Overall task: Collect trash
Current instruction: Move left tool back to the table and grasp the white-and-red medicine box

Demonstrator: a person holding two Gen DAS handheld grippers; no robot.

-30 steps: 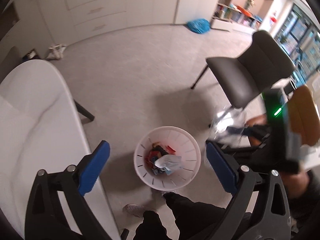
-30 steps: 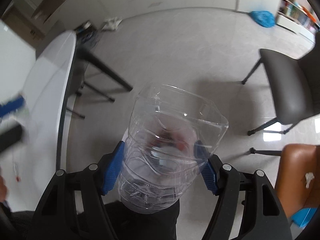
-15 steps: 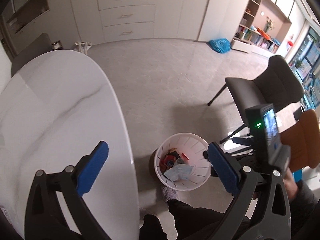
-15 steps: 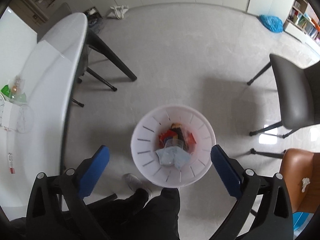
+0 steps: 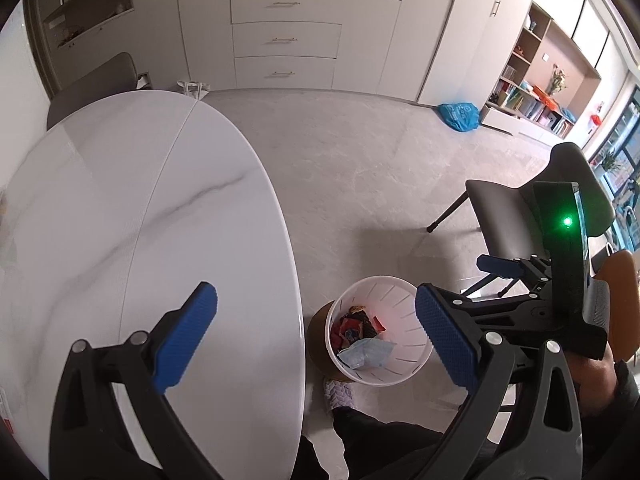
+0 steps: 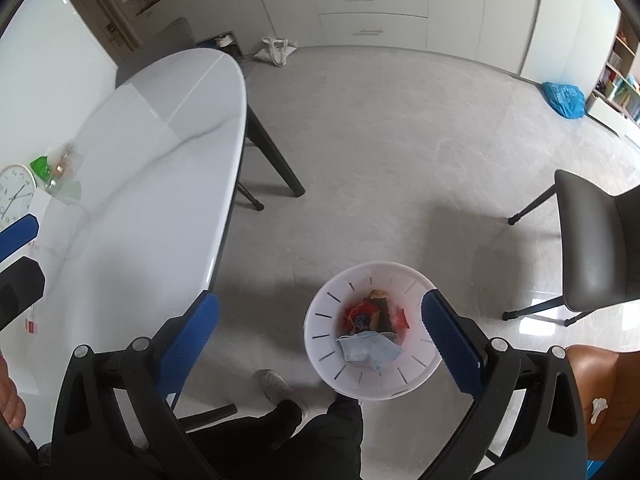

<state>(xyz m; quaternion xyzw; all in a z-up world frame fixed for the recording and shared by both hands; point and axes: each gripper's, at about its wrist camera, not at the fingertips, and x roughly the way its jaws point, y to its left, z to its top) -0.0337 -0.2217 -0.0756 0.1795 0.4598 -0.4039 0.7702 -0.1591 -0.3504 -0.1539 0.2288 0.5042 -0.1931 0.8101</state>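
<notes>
A white slotted trash bin (image 5: 404, 292) stands on the floor beside the white oval table (image 5: 120, 220); it also shows in the right wrist view (image 6: 400, 276). It holds red and dark wrappers and a blue face mask (image 6: 370, 350). My left gripper (image 5: 316, 336) is open and empty over the table's edge. My right gripper (image 6: 320, 328) is open and empty above the floor and bin. A green wrapper and clear plastic (image 6: 54, 168) lie on the table at the far left.
A white clock (image 6: 16, 192) and papers lie on the table's left end. A grey chair (image 6: 600, 248) stands right of the bin, an orange seat (image 6: 600, 392) nearer. A blue bag (image 5: 458, 112) lies by the shelves. The person's legs and shoe (image 6: 276, 388) are below.
The clear plastic bottle my right gripper held a second ago is gone from it and the jaws stand open. Both grippers have risen and tilted up toward the table and room.
</notes>
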